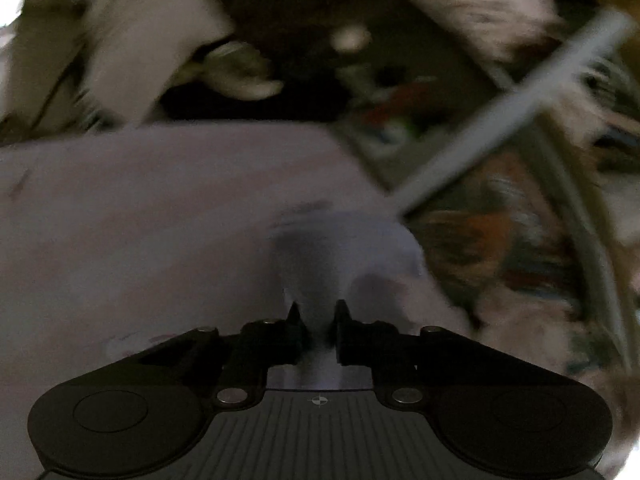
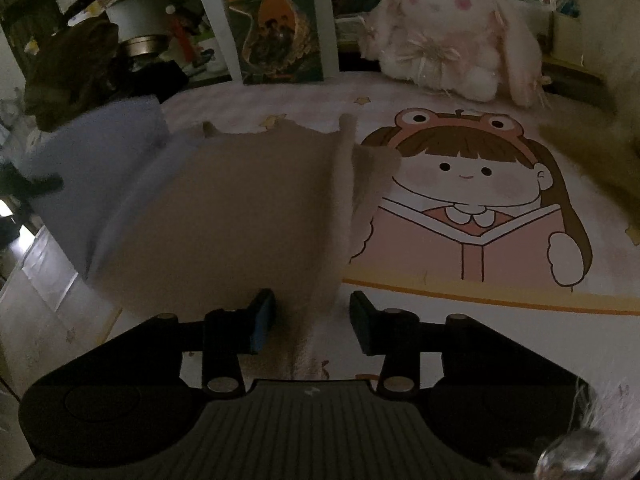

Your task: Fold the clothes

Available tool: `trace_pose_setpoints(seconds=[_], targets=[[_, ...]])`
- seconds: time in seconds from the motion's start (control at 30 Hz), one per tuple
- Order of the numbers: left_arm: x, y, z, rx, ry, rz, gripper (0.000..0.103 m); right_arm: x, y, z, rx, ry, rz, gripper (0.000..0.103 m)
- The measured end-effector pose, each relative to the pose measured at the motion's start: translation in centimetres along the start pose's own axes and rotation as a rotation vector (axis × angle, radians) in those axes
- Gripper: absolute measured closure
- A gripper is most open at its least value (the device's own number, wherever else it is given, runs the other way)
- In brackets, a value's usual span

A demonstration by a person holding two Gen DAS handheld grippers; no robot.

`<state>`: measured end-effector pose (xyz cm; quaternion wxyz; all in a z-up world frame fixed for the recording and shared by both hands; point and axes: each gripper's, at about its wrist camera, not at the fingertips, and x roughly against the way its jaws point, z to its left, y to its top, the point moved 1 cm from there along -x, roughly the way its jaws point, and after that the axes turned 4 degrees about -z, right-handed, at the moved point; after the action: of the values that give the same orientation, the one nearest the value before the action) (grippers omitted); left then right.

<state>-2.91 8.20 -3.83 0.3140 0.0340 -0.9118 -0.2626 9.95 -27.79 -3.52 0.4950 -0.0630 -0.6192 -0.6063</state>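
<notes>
A beige garment [image 2: 240, 208] lies spread on the cartoon-printed table cover [image 2: 460, 300], overlapping a pale blue garment [image 2: 100, 168] to its left. My right gripper [image 2: 312, 320] is open, and the beige garment's near edge lies in the gap, closer to the left finger. In the motion-blurred left wrist view, my left gripper [image 1: 318, 320] is shut on a bunched fold of pale blue cloth [image 1: 344, 248] that rises from between its fingers over the pinkish cover [image 1: 120, 220].
A white plush rabbit [image 2: 444, 36] and an upright book [image 2: 280, 20] stand at the back of the table. Dark clutter [image 2: 68, 68] and shelves sit at the back left. A grey bar [image 1: 500, 116] crosses the right of the left wrist view.
</notes>
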Motion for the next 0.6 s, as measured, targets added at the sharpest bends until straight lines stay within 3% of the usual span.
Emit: trace_pose_setpoints(seconds=[0.1, 0.2, 0.3, 0.43, 0.6], targets=[[-1.6, 0.0, 1.4, 0.078, 0.022, 0.043, 0.075, 0.0, 0.0, 0.2, 0.010, -0.005, 0.004, 0.064], [-2.5, -0.3, 1.6, 0.076, 0.036, 0.052, 0.073, 0.1, 0.2, 0.1, 0.001, 0.002, 0.008, 0.064], [-2.6, -0.4, 1.8, 0.094, 0.025, 0.037, 0.076, 0.4, 1.0, -0.6, -0.047, 0.015, -0.005, 0.063], [-2.7, -0.2, 1.9, 0.066, 0.026, 0.042, 0.089, 0.3, 2.5, -1.5, -0.047, -0.012, -0.032, 0.064], [-1.9, 0.1, 0.9, -0.009, 0.015, 0.026, 0.091, -0.9, 2.8, -2.5, -0.060, -0.005, -0.002, 0.074]])
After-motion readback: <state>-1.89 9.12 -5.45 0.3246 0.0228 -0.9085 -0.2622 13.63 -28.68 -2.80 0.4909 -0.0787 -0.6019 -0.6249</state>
